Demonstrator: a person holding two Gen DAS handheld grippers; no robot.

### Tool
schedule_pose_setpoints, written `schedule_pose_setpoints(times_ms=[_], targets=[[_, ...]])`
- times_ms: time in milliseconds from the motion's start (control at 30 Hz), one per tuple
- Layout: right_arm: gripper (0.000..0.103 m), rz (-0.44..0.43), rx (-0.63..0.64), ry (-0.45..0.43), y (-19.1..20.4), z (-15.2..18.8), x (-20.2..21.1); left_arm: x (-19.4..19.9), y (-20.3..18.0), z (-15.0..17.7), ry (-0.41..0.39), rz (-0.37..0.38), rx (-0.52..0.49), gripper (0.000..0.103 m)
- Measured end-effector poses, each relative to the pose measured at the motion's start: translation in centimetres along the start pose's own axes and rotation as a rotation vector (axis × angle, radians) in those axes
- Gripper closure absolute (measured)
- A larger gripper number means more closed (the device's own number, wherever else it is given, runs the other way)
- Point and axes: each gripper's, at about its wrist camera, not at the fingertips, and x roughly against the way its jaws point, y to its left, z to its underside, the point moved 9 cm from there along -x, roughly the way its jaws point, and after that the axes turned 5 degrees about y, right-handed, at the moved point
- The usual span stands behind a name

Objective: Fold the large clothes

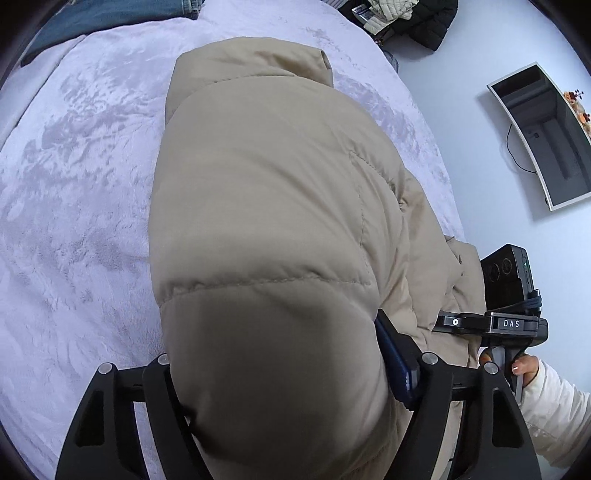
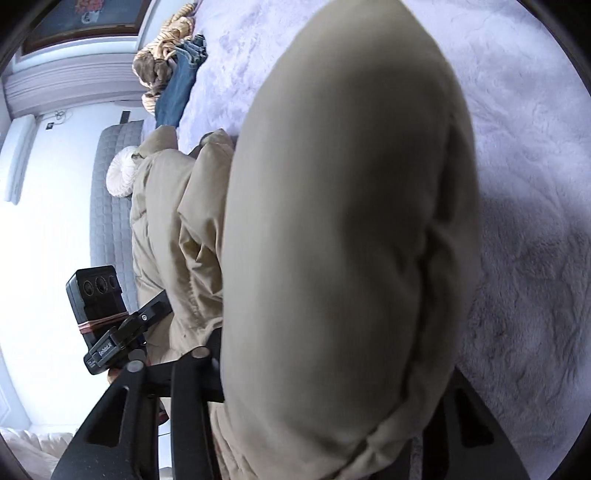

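Note:
A beige puffer jacket (image 1: 266, 177) lies lengthwise on a pale lilac plush blanket (image 1: 74, 192) that covers a bed. My left gripper (image 1: 280, 332) is shut on a thick padded fold at the jacket's near end. The blue pad of its right finger (image 1: 400, 365) presses into the fabric, and the left finger is hidden under the bulge. In the right wrist view the jacket (image 2: 351, 206) fills the middle, and my right gripper (image 2: 332, 354) is shut on another puffy fold that hides its fingertips. Each view shows the other gripper beside the jacket, held by a hand in a white sleeve (image 1: 554, 398).
Blue jeans (image 2: 181, 85) and a brown striped garment (image 2: 166, 48) lie at the blanket's far edge. Dark and light clothes (image 1: 406, 18) are piled at another corner. A dark flat screen (image 1: 546, 136) is off the bed. The grey quilted bed side (image 2: 110, 206) and a white round cushion (image 2: 120, 173) show beyond the jacket.

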Motion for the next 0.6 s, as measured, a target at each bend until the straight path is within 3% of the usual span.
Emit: schedule_pose_setpoints(times_ms=[300, 600], targets=[[0.060, 0.003, 0.060, -0.046, 4.6, -1.2, 0.0, 6.2, 3.8, -2.0, -0.078, -0.010, -0.016, 0.025], [0.060, 0.012, 0.109, -0.090, 11.1, -3.9, -5.6, 13.1, 14.4, -6.0, -0.114, -0.046, -0.001, 0.025]])
